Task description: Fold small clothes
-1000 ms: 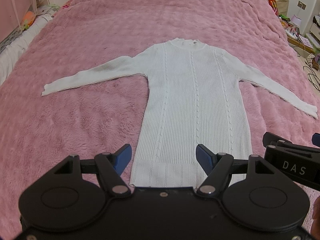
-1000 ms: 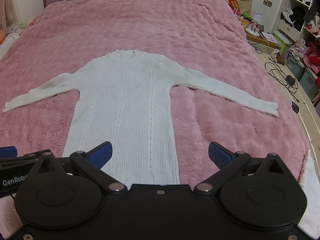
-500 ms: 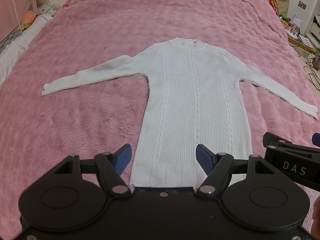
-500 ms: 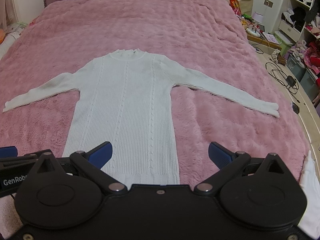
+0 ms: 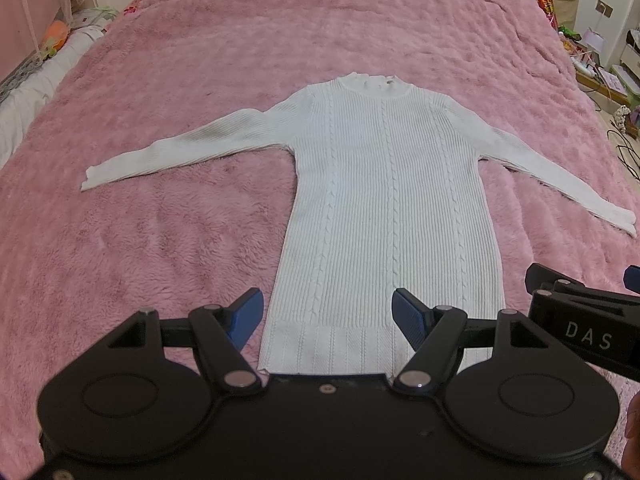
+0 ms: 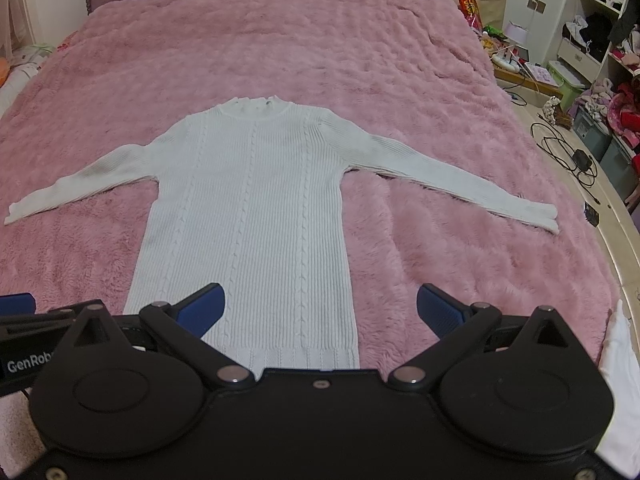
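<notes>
One white ribbed cable-knit sweater [image 5: 388, 208] lies flat and face-up mid-bed on the pink plush blanket [image 5: 160, 240], collar far, hem [image 6: 304, 354] nearest the cameras, both sleeves spread wide. Nothing has shifted over the last second: same garment pose, same camera framing, so folding hasn't started (likely pre-grasp hover). Left tongs [image 5: 328, 314] are spread apart, empty, above the hem's left half; right tongs [image 6: 320, 308] likewise gaping and empty, straddling the hem's right corner. Knit looks stretchy and thin; fleece pile underneath may drag it. Grey smudge on left sleeve [image 5: 216, 132].
</notes>
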`<state>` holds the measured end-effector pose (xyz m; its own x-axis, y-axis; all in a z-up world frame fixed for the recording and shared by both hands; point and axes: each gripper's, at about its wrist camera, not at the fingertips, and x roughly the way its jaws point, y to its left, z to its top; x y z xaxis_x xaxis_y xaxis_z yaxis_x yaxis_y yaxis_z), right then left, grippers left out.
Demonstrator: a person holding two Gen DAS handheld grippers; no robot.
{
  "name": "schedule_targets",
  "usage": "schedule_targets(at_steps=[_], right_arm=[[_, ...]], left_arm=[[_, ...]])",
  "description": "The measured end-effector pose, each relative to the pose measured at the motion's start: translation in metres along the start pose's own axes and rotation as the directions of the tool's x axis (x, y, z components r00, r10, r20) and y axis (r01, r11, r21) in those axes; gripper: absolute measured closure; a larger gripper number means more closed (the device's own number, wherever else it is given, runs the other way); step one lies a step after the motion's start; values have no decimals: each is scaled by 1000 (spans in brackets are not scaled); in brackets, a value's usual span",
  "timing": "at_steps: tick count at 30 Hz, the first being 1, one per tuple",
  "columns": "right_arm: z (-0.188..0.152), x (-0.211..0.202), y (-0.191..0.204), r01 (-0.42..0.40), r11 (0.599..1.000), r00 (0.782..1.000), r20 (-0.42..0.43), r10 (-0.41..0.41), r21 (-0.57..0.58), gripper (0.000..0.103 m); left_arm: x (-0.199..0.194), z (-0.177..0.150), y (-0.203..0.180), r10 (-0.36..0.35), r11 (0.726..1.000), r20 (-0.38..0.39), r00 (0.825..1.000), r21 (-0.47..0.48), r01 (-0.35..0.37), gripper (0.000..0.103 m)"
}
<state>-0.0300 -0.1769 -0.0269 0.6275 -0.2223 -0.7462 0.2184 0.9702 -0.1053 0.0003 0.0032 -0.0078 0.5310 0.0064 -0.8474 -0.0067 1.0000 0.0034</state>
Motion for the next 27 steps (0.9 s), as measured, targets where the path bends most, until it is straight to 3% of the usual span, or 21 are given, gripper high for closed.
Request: schedule_targets(at_steps=[27], right_arm=[[-2,13,-9,-14,1000,1000,-14,14,22,0]], left_arm=[[14,7,-5,-9,1000,-24,1000,13,10,28]])
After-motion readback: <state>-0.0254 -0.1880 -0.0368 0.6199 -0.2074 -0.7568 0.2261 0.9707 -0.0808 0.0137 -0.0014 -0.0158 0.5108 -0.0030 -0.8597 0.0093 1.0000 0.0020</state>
